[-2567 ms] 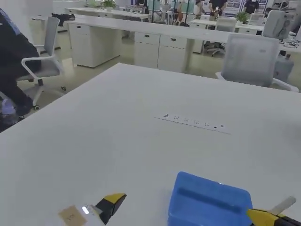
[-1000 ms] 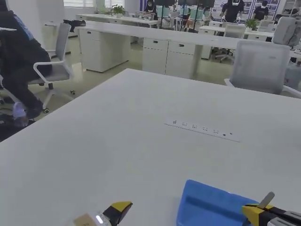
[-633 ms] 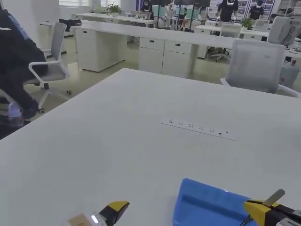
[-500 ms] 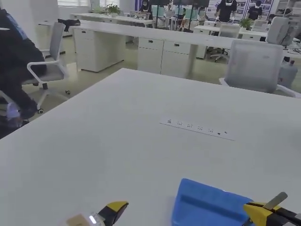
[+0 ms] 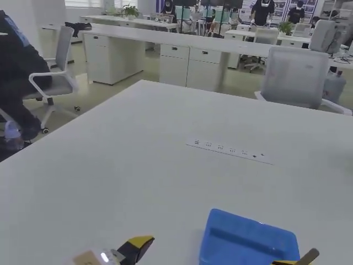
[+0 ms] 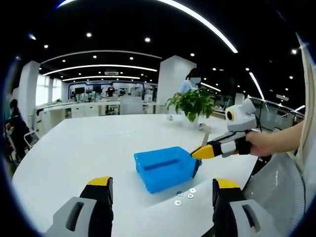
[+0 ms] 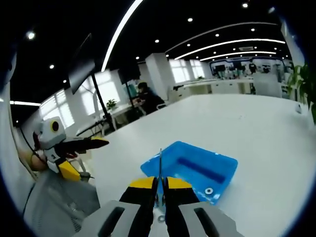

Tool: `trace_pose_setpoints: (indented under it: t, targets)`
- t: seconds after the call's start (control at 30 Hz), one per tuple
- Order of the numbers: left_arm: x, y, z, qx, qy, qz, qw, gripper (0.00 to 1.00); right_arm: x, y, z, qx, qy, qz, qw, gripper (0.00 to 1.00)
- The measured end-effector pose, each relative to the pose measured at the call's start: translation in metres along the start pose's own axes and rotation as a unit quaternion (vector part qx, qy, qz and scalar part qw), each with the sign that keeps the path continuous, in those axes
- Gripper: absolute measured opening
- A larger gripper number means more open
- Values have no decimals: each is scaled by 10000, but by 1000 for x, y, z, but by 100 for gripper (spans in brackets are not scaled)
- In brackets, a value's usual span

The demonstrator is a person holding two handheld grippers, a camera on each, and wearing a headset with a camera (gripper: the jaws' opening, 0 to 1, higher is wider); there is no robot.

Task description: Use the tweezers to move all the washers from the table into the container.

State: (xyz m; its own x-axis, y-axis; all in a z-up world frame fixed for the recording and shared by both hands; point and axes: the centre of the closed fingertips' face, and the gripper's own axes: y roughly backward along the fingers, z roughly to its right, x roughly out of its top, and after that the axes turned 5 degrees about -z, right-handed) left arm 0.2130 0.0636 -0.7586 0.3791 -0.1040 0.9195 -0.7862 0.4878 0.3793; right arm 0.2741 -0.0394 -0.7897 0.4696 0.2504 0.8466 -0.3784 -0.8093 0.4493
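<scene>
Head view: looks down on a white table (image 5: 110, 182) with the blue container (image 5: 248, 240) near the front edge; just catches the yellow tip of the left gripper (image 5: 135, 246) low on the left and a bit of the right gripper (image 5: 300, 259) at the bottom right, so cannot tell the jaws from here. Left gripper view: shows the left gripper (image 6: 162, 181) with jaws wide apart, holding nothing; finds the washers (image 6: 185, 195) flat on the table just beside the container (image 6: 163, 168), with the right gripper (image 6: 217, 148) pointing the tweezers (image 6: 197, 168) down near them. Right gripper view: shows the right gripper (image 7: 159, 185) with jaws almost closed, pinching the tweezers (image 7: 160, 168), which stick out forward over the container (image 7: 190, 168). Probably tiny, light, hard and slippery, and flat on the table, so hard to get under. Best to nip one washer at its rim, or through the hole, gently, then lift slowly so as not to flick it away.
</scene>
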Motion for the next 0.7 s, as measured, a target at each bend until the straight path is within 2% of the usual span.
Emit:
trace_pose_setpoints:
  t: [0.3,0.57,0.7]
  targets:
    - [2,0,3,-88,90,60,9999,84,-27,-10,0,34,-204,-288,9994,3]
    - [0,-1,3,-84,79,15,9999,83,-37,-14,1,-46,-127,-448,9989,4]
    - [0,-1,3,-79,77,13,9999,83,-37,-14,-2,-16,-97,-432,9990,4]
